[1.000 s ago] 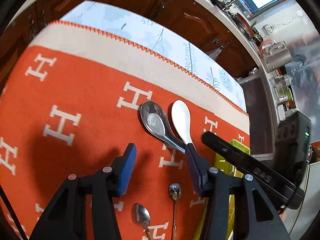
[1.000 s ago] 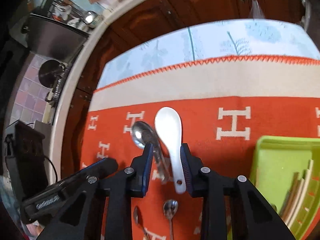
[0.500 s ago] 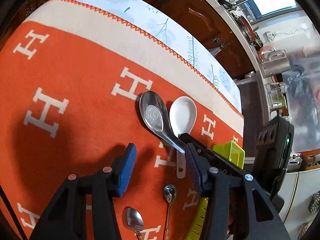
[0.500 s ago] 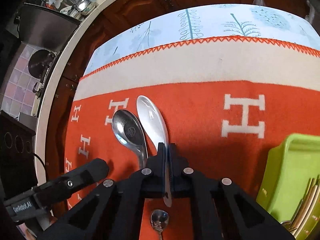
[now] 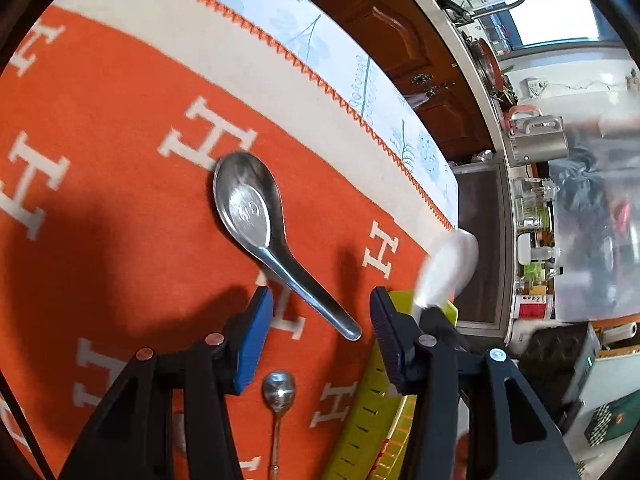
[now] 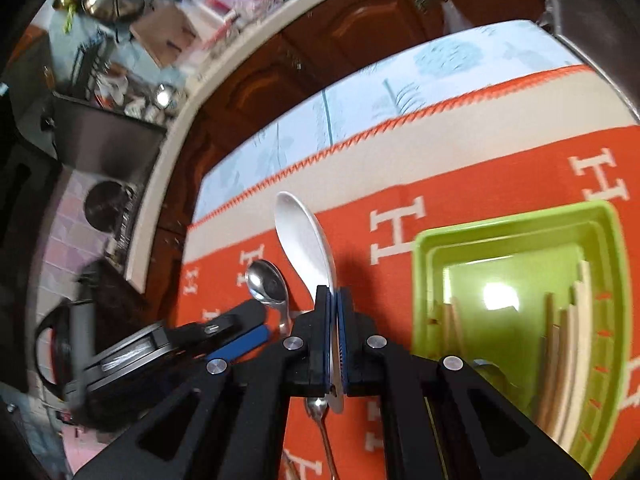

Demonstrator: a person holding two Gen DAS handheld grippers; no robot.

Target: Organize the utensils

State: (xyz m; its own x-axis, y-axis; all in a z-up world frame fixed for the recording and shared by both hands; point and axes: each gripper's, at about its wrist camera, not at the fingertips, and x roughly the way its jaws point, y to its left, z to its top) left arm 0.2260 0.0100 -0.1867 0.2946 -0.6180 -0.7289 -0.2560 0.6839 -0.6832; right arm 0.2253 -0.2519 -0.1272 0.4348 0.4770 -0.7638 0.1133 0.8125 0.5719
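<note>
White spoon [image 6: 306, 246] is clamped by its handle in the right tool [image 6: 333, 344], lifted near the green tray [image 6: 516, 222]. Left tool [image 5: 320, 332] stands apart around the steel spoon [image 5: 272, 236]; lower gently, release inside.

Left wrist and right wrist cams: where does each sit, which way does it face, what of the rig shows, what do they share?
Left wrist: sits on the left gripper, looks forward and down along its open blue-padded fingers at the large steel spoon lying on the orange H-patterned cloth.
Right wrist: sits on the right gripper, looks forward and down at the white ceramic spoon clamped by its handle, and the green plastic tray.
Shared: both spoons, cloth, tray, a small steel teaspoon; each sees the other gripper.
</note>
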